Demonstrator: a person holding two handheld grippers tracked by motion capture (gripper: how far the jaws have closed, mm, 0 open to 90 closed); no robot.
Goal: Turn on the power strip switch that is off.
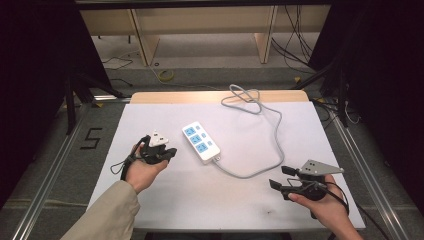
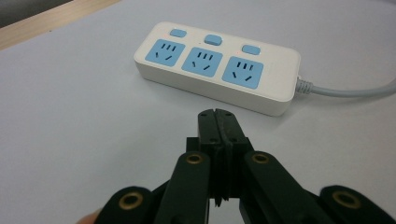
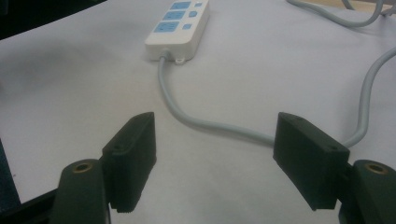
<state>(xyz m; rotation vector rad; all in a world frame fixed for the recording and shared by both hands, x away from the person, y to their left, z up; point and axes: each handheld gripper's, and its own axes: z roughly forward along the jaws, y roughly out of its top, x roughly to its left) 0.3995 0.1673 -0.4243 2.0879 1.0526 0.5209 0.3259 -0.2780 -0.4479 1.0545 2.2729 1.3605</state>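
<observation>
Jaws pressed together and empty, my left gripper (image 1: 167, 151) sits just left of the power strip (image 1: 200, 142), closer to it than the other. Its long axis slants across the white table (image 1: 240, 200), cable end nearest my right gripper (image 1: 281, 177), which waits with jaws wide apart, well off to the strip's right.

I see my beige fabric sleeve (image 1: 107, 212), matte black plastic fingers (image 2: 219, 130) with brass-ringed pivots, and a grey three-cornered plate (image 1: 315, 167).
</observation>
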